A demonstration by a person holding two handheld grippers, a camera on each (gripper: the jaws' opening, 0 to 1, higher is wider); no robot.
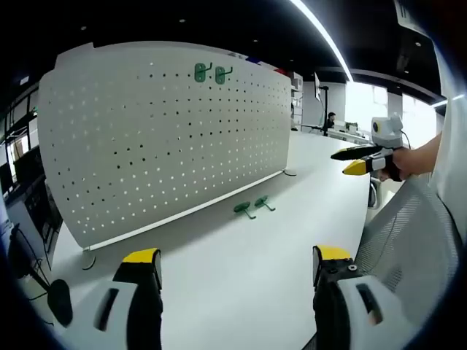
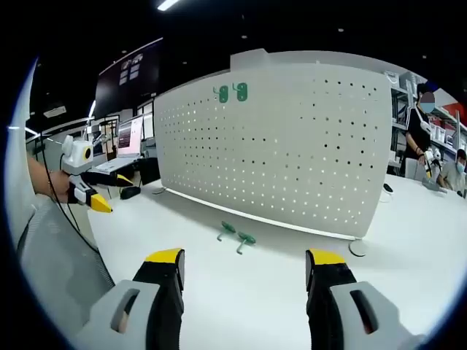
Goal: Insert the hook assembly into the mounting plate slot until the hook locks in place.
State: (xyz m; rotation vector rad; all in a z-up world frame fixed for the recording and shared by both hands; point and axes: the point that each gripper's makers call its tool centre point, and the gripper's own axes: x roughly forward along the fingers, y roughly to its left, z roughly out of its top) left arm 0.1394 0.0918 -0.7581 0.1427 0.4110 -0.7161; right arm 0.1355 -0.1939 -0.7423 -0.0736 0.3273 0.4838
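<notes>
With both my left gripper (image 1: pixel 237 273) and right gripper (image 2: pixel 244 273) spread and empty, the two green hooks (image 2: pixel 235 235) lie on the white table (image 2: pixel 241 299) before the pegboard (image 2: pixel 292 146) (light, stiff, probably slick plastic), best pinched across the flat base.

My left gripper (image 1: pixel 237 266) has two black jaws capped in yellow, rising from pale grey housings with dark oval slots. My right gripper (image 2: pixel 246 270) is built the same: black jaws, yellow tips, grey slotted bodies.
</notes>
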